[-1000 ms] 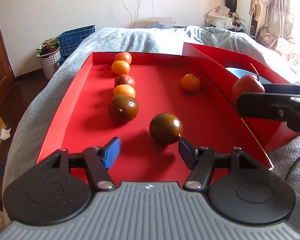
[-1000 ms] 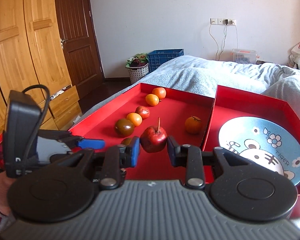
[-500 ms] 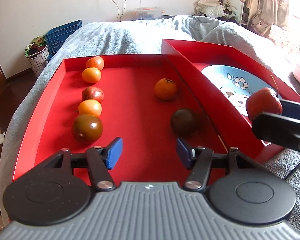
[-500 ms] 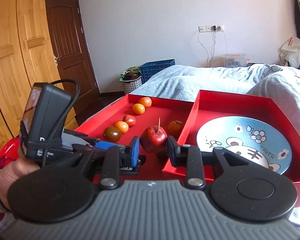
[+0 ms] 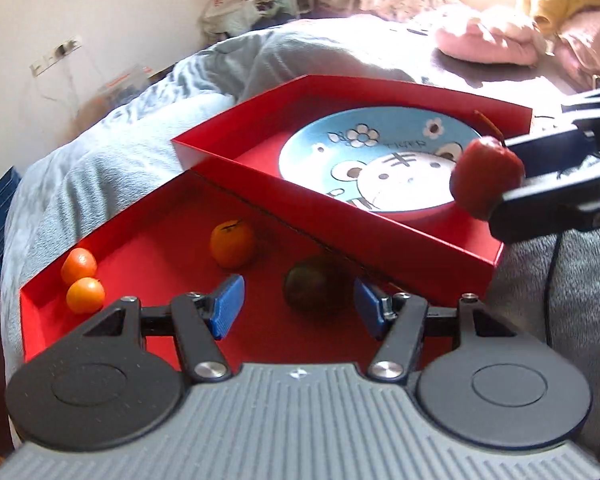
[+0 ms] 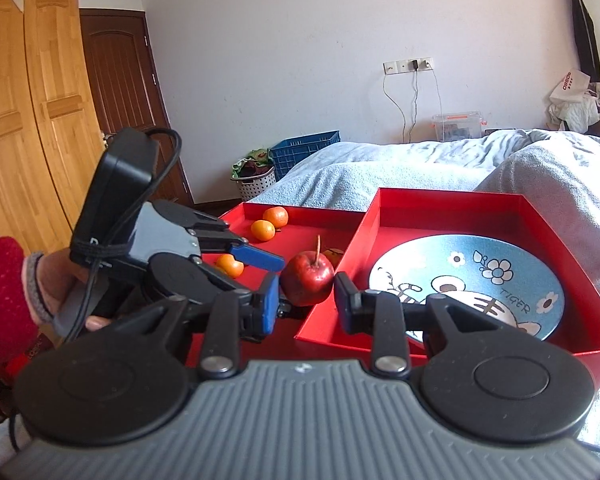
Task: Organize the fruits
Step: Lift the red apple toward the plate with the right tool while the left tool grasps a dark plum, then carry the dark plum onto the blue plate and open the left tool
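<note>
since a second ago my right gripper (image 6: 305,298) has carried the red apple (image 6: 307,283) from over the long red tray (image 5: 168,240) toward the second red tray (image 5: 380,236), and my left gripper (image 5: 296,306) has swung right so the blue plate (image 5: 380,168) now fills the upper right of its view. my right fingers are pinched on the apple, which hangs in the air at the near rim of the plate's tray, stem up. my left fingers stand wide apart and hold nothing, with the dark round fruit (image 5: 314,290) lying on the tray floor between them. i count one apple, one dark fruit, two trays and one plate. the left view shows three oranges: two touching at the lower left (image 5: 85,295) and one larger (image 5: 233,243) near centre. the right view shows a different orange low behind my left gripper (image 6: 230,266), but the dark fruit is hidden there. both trays are smooth, straight-walled card, side by side on a grey fuzzy blanket (image 5: 120,140). the plate is round, glossy, with a cartoon tiger and flowers.
</note>
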Motion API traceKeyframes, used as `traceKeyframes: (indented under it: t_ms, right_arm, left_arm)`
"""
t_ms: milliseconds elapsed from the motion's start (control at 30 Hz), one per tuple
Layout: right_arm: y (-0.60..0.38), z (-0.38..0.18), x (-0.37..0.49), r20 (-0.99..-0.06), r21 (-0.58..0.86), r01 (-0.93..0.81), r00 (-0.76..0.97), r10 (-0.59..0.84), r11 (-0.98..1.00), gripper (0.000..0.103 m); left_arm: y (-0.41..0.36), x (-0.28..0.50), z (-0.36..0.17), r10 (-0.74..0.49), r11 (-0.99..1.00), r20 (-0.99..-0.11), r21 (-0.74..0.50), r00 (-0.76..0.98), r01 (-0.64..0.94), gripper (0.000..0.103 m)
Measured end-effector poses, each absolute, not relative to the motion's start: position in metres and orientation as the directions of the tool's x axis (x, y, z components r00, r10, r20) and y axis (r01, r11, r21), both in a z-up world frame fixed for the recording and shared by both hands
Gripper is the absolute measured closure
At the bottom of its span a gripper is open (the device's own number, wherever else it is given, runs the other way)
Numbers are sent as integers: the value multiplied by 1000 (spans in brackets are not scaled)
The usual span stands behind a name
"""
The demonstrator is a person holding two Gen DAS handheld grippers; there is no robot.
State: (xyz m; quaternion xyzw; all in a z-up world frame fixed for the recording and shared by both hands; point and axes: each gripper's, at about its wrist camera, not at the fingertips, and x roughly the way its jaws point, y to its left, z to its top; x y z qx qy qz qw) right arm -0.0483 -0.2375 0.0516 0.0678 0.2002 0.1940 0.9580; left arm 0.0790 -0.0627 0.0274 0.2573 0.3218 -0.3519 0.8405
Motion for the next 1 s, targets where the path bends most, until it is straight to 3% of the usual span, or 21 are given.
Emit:
traceKeyframes:
  t_ms: [567, 733, 1000]
  right_arm:
    - [-233, 44, -44, -384, 194, -332, 840, 383, 923, 69]
    - [-233, 45, -44, -383, 199, -326, 842, 380, 924, 69]
    - [-233, 46, -48, -368, 191, -322, 852, 371, 927, 69]
  left_arm:
    - [-74, 117, 1, -474, 434, -788, 180, 394, 883, 38]
    - [-70, 119, 2, -502, 432, -785, 136, 363, 892, 54]
    - [-69, 115, 6, -492, 463, -785, 131, 377, 877, 56]
